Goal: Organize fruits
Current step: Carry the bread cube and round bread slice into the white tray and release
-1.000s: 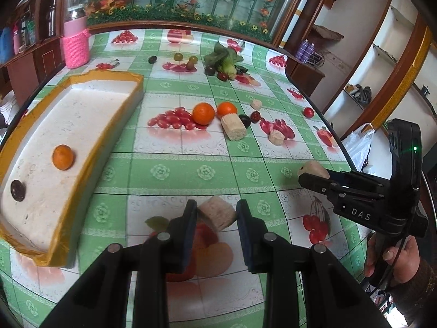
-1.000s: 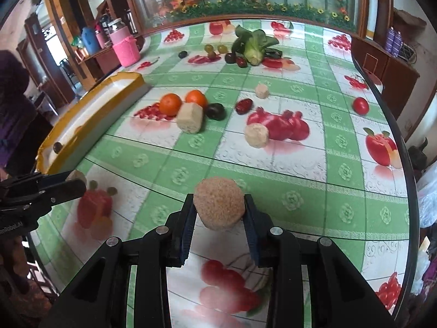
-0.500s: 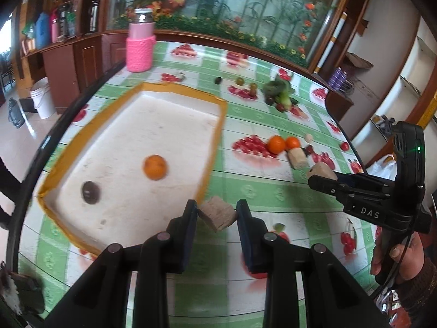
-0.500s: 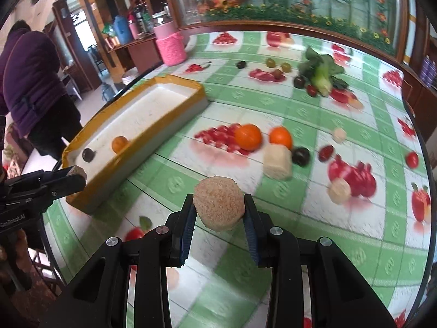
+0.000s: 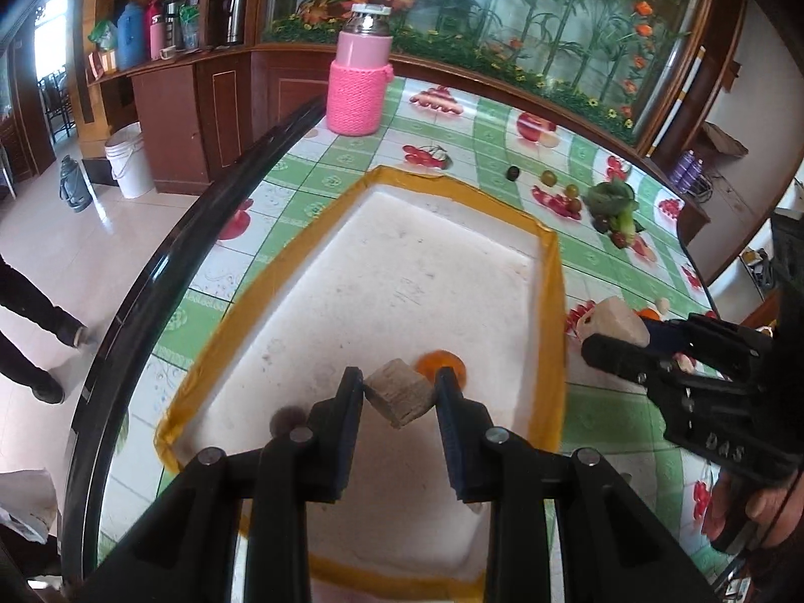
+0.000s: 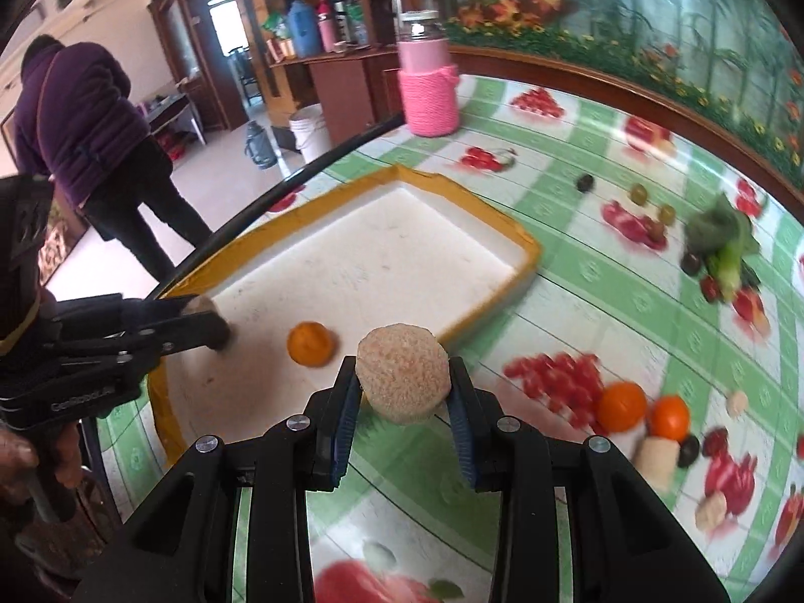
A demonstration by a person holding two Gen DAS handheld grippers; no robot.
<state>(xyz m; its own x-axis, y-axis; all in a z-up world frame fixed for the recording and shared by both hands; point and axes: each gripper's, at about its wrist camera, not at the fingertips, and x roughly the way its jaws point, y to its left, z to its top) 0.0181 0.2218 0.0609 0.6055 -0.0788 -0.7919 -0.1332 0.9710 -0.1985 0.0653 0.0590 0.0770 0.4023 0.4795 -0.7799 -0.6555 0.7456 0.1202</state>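
Observation:
My left gripper (image 5: 399,394) is shut on a tan, blocky chunk (image 5: 398,392) and hangs over the near part of the white tray (image 5: 402,261) with a yellow rim. An orange (image 5: 442,364) and a dark round fruit (image 5: 287,419) lie in the tray just beyond the fingers. My right gripper (image 6: 402,392) is shut on a round tan piece (image 6: 402,373), just outside the tray's (image 6: 522,261) near rim. From the right wrist view the left gripper (image 6: 211,324) reaches in over the tray, close to the orange (image 6: 310,342).
Two oranges (image 6: 640,409), a tan cylinder (image 6: 658,457), dark plums and red fruits lie on the fruit-print tablecloth at the right. Leafy greens (image 6: 723,241) are farther back. A pink-sleeved flask (image 5: 358,75) stands at the table's far edge. A person in purple (image 6: 85,115) stands beyond the table.
Both grippers have swung left across the table with their pieces. The left one has come from the tray's near rim to over its floor; the right one has closed on the tray's edge.

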